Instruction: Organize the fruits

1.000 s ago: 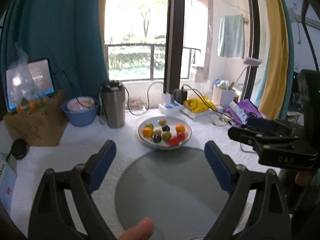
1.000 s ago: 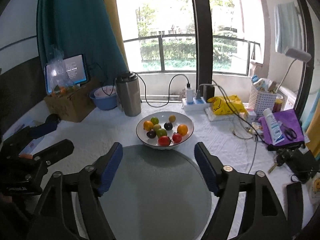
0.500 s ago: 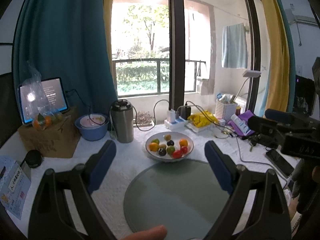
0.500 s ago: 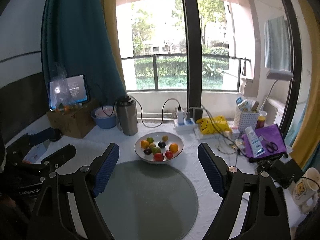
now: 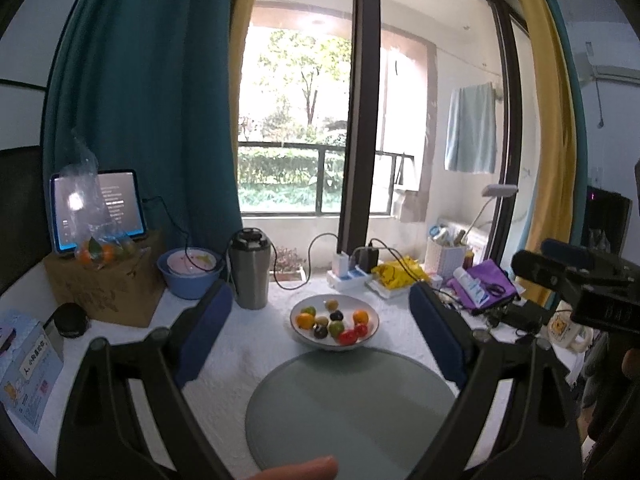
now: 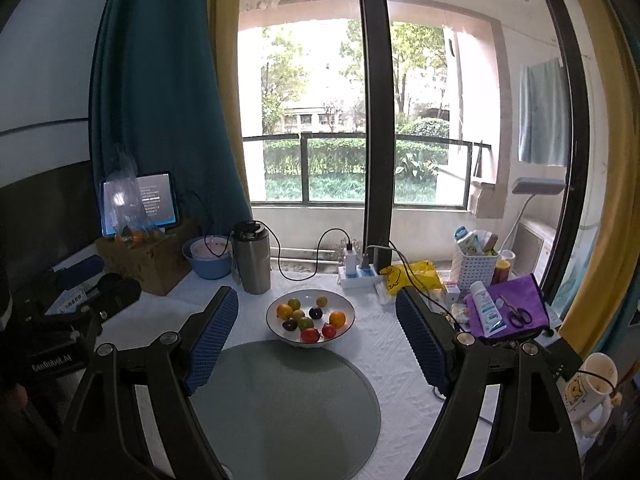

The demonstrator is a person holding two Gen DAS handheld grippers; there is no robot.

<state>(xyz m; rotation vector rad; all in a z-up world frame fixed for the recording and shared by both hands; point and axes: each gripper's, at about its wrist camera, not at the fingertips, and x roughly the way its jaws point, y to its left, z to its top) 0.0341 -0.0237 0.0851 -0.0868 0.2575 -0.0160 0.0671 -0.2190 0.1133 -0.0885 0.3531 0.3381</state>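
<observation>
**Both claws open, fruit in the bowl**

Left wrist view: the left claw (image 5: 320,332) stands wide with nothing between its blue pads. Beyond it the white bowl (image 5: 334,343) holds the fruits (image 5: 332,322) on the white-covered counter (image 5: 248,356), just behind a round grey mat (image 5: 352,408). A steel tumbler (image 5: 250,274) stands left of the bowl.

Right wrist view: the right claw (image 6: 318,336) is also spread and empty, the bowl (image 6: 311,340) seen between its fingers, well apart from both
</observation>
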